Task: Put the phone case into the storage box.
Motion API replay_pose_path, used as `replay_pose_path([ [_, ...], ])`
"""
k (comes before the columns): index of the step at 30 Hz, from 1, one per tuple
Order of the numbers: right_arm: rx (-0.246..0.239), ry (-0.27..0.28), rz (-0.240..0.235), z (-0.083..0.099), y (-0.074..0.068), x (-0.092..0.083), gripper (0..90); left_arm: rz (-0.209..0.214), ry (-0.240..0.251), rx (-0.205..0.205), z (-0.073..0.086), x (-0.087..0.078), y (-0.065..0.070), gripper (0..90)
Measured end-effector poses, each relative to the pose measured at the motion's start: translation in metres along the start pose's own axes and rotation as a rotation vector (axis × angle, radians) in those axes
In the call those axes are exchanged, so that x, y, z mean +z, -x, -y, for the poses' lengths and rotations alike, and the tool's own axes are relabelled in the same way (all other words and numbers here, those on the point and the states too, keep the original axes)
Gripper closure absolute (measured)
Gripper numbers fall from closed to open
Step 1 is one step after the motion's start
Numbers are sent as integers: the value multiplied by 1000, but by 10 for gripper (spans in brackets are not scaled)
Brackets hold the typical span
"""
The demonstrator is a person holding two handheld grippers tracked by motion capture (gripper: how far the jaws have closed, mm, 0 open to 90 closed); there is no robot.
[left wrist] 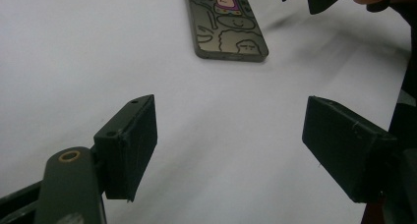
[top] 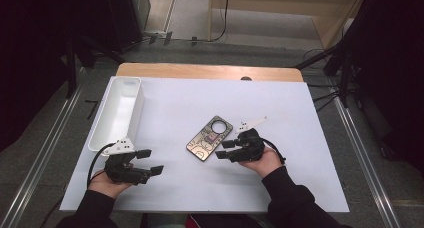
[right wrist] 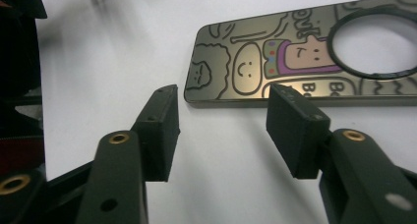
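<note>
Nearest the person, the sleeves run off the bottom edge of the high view, so the arms above the wrists are cut off. The left hand rests at about 7 o'clock on the white sheet, holding the left gripper level and pointing toward 3 o'clock. Its jaws stand well apart with nothing but bare sheet between them.

The right hand sits near 5 o'clock of the sheet's middle, its gripper pointing toward 9 o'clock. The right gripper has its jaws parted and grips nothing. In the right gripper view one pad overlaps the phone case's near edge; contact there cannot be judged.

The phone case lies flat near the sheet's centre, decorated side up, just beside the right gripper's tips. Its far end is cut off in both gripper views.

Farther off, at 10 o'clock, a long white tray stands along the sheet's left edge. Its inside is too washed out to make out.
</note>
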State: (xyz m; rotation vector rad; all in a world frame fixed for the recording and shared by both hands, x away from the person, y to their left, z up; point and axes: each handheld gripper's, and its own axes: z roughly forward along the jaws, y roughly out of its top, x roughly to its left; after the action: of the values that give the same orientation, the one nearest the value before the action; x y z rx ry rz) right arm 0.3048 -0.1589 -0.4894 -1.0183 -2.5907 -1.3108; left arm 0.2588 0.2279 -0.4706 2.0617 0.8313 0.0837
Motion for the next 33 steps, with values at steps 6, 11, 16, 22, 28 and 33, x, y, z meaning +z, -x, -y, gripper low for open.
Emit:
replay_pose_path([
  [6, 2, 58, -5, 3, 0, -18, 340, 20, -3, -25, -1, 1, -3, 209],
  [11, -3, 89, -10, 5, 1, -31, 310, 22, 6, -34, -1, 0, -4, 209],
  [16, -9, 111, 7, 10, 0, -43, 277, 24, 2, -28, -1, 1, -3, 209],
  [22, 1, 124, 32, 20, 0, -54, 276, 20, -3, -22, -2, 1, -3, 209],
  [28, 10, 126, 47, 27, -1, -62, 274, 23, 0, -26, -2, 2, -3, 209],
  [33, 15, 129, 58, 32, -2, -68, 271, 27, 2, -24, -2, 2, -3, 209],
])
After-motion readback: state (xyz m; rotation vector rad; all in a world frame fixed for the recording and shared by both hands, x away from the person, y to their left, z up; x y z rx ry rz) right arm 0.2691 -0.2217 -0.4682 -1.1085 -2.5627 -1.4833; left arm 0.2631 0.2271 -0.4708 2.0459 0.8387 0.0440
